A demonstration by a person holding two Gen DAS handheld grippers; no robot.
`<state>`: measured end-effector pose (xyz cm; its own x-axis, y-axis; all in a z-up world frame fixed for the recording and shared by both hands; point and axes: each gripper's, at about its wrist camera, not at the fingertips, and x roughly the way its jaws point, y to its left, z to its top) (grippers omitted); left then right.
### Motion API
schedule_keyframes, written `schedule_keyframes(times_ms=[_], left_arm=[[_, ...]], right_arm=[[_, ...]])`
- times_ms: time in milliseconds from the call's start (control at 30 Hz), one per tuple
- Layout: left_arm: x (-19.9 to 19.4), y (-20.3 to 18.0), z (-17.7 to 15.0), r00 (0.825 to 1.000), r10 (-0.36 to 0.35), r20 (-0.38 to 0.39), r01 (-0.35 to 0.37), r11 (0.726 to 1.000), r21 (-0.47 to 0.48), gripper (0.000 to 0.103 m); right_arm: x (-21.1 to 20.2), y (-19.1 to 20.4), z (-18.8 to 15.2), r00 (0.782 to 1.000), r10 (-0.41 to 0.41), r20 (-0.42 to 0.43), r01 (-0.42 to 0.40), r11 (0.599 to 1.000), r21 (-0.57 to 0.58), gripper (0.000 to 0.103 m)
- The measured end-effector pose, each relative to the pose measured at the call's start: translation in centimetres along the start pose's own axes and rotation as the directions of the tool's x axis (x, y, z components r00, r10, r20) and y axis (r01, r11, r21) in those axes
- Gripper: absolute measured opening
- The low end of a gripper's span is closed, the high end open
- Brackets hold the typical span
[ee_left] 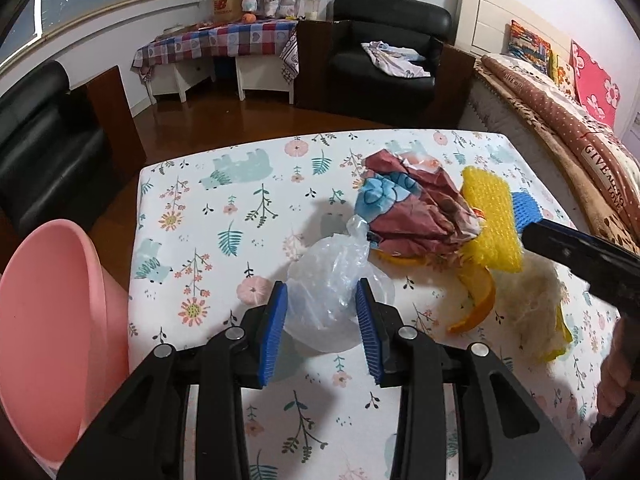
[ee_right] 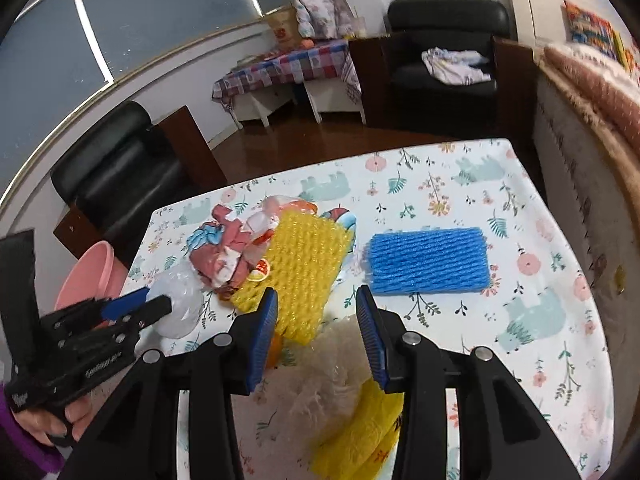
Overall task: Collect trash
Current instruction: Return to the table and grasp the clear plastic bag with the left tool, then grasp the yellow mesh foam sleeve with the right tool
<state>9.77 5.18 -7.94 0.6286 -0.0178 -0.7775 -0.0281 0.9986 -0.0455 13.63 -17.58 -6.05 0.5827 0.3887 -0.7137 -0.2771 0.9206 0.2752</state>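
Observation:
A pile of trash lies on the floral tablecloth (ee_left: 224, 216). My left gripper (ee_left: 322, 296) is open, its blue pads on either side of a clear plastic bag (ee_left: 332, 280); the bag also shows in the right wrist view (ee_right: 180, 304). Behind it lie a crumpled red and blue wrapper (ee_left: 412, 204), a yellow foam net (ee_left: 492, 220), an orange peel (ee_left: 476, 300) and a white fluffy wad (ee_left: 536, 300). My right gripper (ee_right: 316, 300) is open above the yellow foam net (ee_right: 308, 264) and the white wad (ee_right: 332, 360). A blue foam net (ee_right: 428, 260) lies to its right.
A pink basin (ee_left: 52, 320) stands at the table's left edge, also in the right wrist view (ee_right: 92, 276). Black armchairs (ee_left: 384, 56), a checked side table (ee_left: 224, 44) and a bed (ee_left: 560, 112) surround the table. A yellow bag (ee_right: 360, 440) lies under the right gripper.

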Motion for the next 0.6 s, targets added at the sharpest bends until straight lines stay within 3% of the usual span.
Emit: schedule_keyframes(times_ms=[200, 367, 533, 567, 600], left_arm=[[-1.1, 0.0, -0.6, 1.0, -0.015, 0.027, 0.015, 1.0, -0.007, 0.012], [-3.1, -0.1, -0.8, 0.997, -0.034, 0.069, 0.035, 0.999, -0.014, 0.009], [-4.9, -0.5, -1.2, 0.994, -0.04, 0.104, 0.041, 0.999, -0.004, 0.009], [-5.1, -0.6, -1.3, 0.993, -0.041, 0.107, 0.042, 0.999, -0.005, 0.009], [-5.4, -0.6, -1.4, 0.993, -0.043, 0.111, 0.044, 0.999, -0.006, 0.009]], right_arm=[[1.5, -0.5, 0.7, 0.998, 0.039, -0.056, -0.036, 0.998, 0.046, 0.04], [1.9, 0.8, 1.4, 0.996, 0.019, -0.082, -0.021, 1.0, -0.022, 0.04], [3.4, 0.4, 1.4, 0.991, 0.004, -0.136, -0.001, 1.0, 0.017, 0.04], [3.4, 0.4, 1.3, 0.991, 0.012, -0.136, -0.009, 1.0, 0.024, 0.039], [3.3, 0.4, 1.2, 0.992, 0.018, -0.128, -0.014, 0.999, 0.028, 0.03]])
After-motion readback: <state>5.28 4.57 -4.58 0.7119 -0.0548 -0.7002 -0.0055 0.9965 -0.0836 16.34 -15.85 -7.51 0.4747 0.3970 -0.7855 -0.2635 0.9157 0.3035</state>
